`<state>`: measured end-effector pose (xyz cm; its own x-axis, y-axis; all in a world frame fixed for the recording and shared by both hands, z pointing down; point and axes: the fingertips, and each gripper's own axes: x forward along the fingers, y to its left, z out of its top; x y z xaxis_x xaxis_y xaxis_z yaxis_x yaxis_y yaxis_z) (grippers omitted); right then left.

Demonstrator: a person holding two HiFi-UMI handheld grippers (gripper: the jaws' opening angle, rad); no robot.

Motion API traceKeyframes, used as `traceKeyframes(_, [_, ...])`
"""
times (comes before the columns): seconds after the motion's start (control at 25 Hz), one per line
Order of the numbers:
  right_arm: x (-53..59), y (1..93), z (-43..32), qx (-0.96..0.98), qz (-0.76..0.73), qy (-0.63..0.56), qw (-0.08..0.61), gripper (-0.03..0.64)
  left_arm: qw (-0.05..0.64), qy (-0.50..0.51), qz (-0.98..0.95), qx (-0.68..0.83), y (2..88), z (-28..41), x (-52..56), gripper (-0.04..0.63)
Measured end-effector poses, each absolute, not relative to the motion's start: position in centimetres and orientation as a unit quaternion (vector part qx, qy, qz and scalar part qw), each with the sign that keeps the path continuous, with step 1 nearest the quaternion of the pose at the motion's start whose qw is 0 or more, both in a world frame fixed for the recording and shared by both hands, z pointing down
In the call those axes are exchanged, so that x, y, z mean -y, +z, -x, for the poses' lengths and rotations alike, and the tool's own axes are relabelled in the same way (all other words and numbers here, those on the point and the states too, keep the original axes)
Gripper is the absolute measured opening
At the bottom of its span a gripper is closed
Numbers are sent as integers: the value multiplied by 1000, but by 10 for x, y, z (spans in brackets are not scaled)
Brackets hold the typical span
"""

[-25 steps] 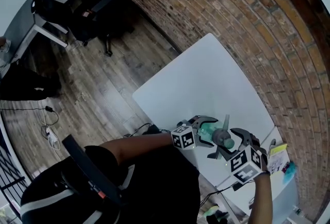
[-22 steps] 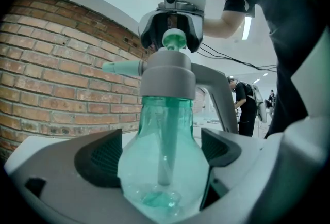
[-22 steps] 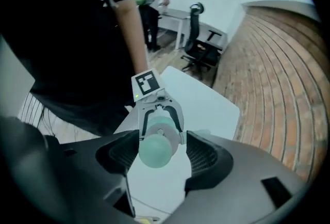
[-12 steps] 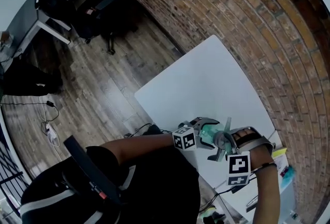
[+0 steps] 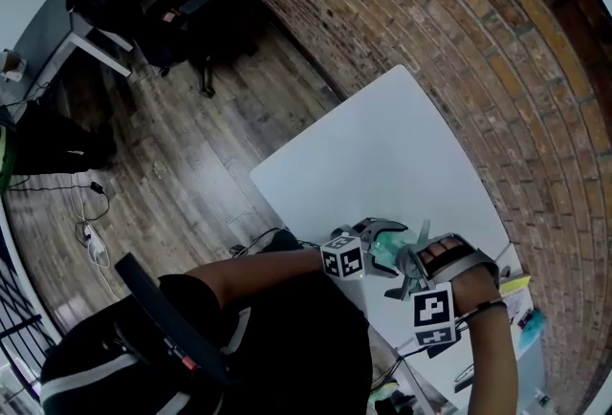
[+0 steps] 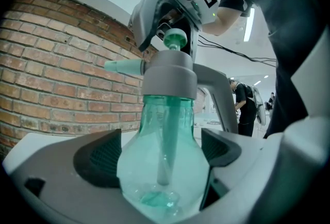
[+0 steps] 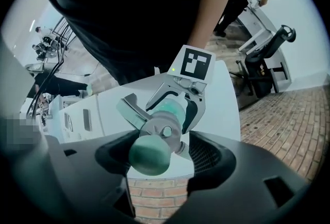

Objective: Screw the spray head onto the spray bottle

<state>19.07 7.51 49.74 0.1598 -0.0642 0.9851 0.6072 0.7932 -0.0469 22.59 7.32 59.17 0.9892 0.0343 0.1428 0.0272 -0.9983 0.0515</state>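
Note:
A translucent green spray bottle (image 6: 162, 166) stands upright between the pads of my left gripper (image 6: 157, 152), which is shut on its round body. A grey spray head (image 6: 169, 73) with a green nozzle and a green top knob sits on the bottle's neck. My right gripper (image 7: 160, 153) points straight down over it and is shut on the spray head (image 7: 154, 140). In the head view both grippers meet over the near edge of the white table (image 5: 382, 155), the left gripper (image 5: 381, 246) from the left and the right gripper (image 5: 418, 262) from the right. The bottle (image 5: 384, 253) shows between them.
A brick wall (image 5: 459, 40) runs along the table's far side. Small yellow and teal items (image 5: 521, 294) lie at the table's right end. An office chair (image 5: 182, 11) and cables (image 5: 91, 231) are on the wooden floor to the left.
My right gripper has rolled about its own axis on the spray head, so its marker cube swung round toward the wrist. The left gripper and the bottle have stayed put.

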Motion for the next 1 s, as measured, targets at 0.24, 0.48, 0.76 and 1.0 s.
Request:
traceKeyframes(0.24, [-75,500,-193,596,243,-238,727,287,26,75,-997,-15,594,-228,-70,466])
traceKeyframes(0.48, [-83,506,-200,575,253,-221,746,287,29,75,-997,-17,593,-227,-71,466])
traceKeyframes(0.76, [-77,514,-198,601,221,-238,730,287,28,61,-998,-12,591,-225,-71,466])
traceKeyframes(1.0, [-76,520,-195,627,183,-233,720,287,-5,61,-998,-21,593,-218,-77,467])
